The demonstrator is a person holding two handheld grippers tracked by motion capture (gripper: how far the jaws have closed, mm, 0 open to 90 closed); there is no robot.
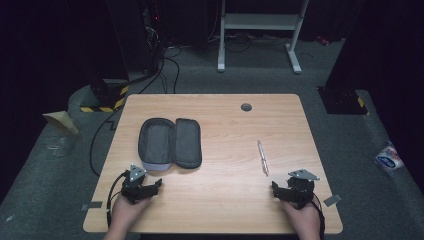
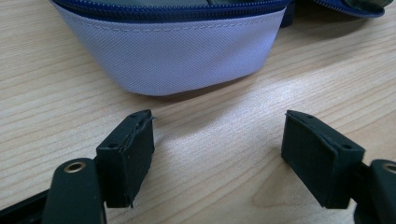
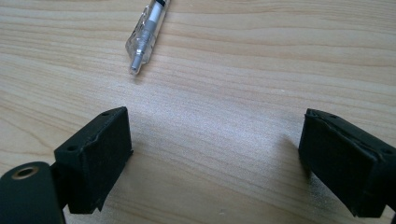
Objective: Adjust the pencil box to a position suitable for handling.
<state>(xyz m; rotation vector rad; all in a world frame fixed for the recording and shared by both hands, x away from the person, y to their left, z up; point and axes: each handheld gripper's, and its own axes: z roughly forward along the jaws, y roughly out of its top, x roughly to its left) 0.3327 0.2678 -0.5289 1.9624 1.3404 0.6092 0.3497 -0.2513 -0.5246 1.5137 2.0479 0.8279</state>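
An unzipped pencil case [image 1: 170, 142] lies spread flat on the left half of the wooden table [image 1: 225, 200], its grey lining up. In the left gripper view its pale lilac end [image 2: 173, 65] with a blue zip sits just beyond my jaws. My left gripper [image 1: 146, 186] rests near the table's front left, open, with bare wood between its pads. A clear pen [image 1: 263, 157] lies on the right half, and its tip [image 3: 140, 53] points toward my right gripper [image 1: 286, 191]. That gripper stands open at the front right with nothing between its pads.
A round grey grommet [image 1: 246, 107] sits near the table's far edge. Beyond the table, a white metal frame [image 1: 260, 30] stands on the dark carpet, cables trail at the back left, and a packet [image 1: 389, 159] lies on the floor at the right.
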